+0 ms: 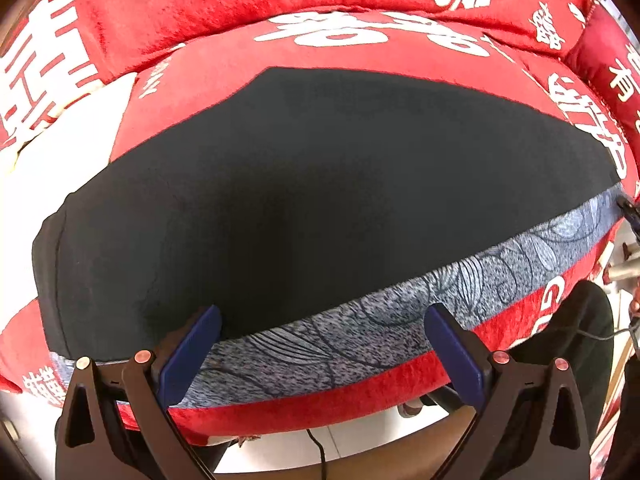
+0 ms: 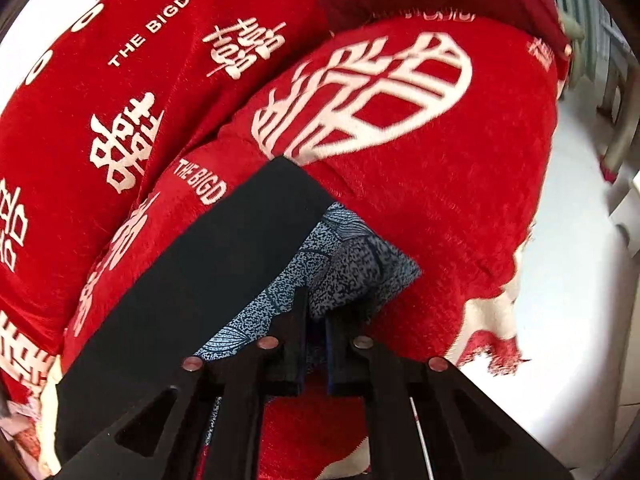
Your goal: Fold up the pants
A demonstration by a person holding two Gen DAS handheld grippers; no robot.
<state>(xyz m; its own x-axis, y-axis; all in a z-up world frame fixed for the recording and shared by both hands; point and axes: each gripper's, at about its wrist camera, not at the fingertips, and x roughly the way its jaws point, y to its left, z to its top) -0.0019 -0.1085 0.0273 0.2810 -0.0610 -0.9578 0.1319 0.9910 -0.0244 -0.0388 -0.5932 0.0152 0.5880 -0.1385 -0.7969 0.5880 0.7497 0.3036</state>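
The black fabric pants with grey patterned band [image 2: 344, 252] sit pinched between the nearly closed right gripper [image 2: 316, 344]; left gripper [image 1: 320, 344] gapes empty above them. 1 thin bite may slip.

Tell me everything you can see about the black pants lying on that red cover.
The black pants look like soft, matte fabric, spread flat and smooth across the red cover with white characters. A grey-blue patterned band runs along the near edge. In the right wrist view, the right gripper is nearly closed at the corner of that band. The left gripper stands open over the band's edge, gripping nothing.
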